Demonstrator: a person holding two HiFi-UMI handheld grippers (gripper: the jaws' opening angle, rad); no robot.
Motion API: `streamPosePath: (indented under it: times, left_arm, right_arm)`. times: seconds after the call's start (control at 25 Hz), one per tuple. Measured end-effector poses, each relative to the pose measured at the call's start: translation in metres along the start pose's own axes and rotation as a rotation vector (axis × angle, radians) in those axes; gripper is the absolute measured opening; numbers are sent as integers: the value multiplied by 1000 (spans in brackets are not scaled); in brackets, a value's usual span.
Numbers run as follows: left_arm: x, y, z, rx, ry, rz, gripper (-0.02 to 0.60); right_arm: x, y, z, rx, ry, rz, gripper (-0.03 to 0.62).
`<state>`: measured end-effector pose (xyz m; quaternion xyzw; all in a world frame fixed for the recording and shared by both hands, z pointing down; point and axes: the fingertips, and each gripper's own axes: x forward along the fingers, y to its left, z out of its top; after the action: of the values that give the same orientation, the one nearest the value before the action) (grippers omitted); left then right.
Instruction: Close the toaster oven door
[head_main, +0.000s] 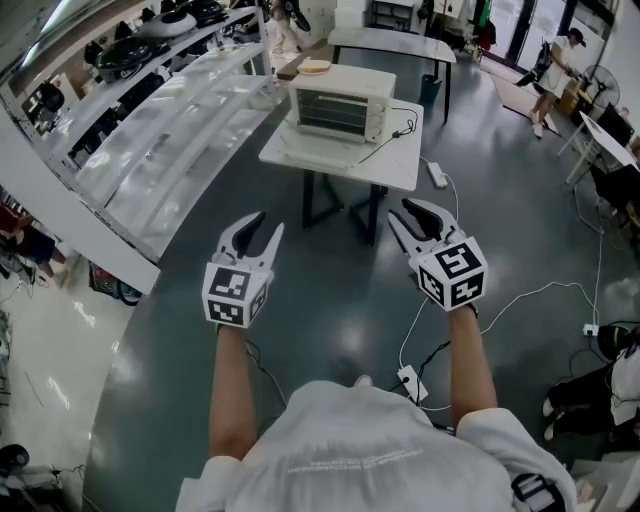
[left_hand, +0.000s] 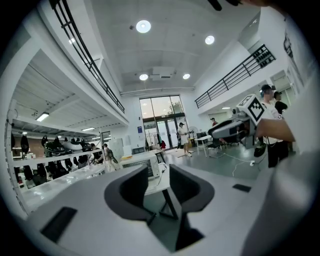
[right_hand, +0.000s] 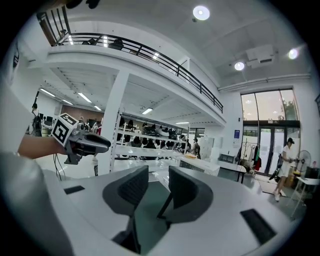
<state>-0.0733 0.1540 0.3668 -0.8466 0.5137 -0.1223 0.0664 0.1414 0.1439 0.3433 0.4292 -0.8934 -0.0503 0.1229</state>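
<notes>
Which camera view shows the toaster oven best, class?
The head view: the whole toaster oven stands clear on its white table. The left gripper view shows it small, partly behind a jaw. The right gripper view gives only a distant, unclear glimpse.

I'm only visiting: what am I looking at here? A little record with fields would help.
Setting: large hall, glossy grey floor
Appliance: white toaster oven on a small white table, some way ahead of the person
Oven door: seems folded down in front, open
Left gripper, white with marker cube: jaws apart, nothing between them, held in the air
Right gripper, same build: jaws apart, empty, held in the air
Contact with oven: none; both grippers are well short of it
</notes>
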Motion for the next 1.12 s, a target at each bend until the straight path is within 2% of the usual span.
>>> streamPosePath:
  times: [0.64,0.92,1.12]
  left_arm:
    - [8,40,-14,30,13,-22,129]
    - [5,61,-37,8,32,-46,123]
    - [12,72,-43,4,35,-53,115]
  right_arm:
    - [34,12,14,25,-21,-29,118]
    - [59,34,4,38,14,-28,118]
    - [77,33,3,32,31,-23,118]
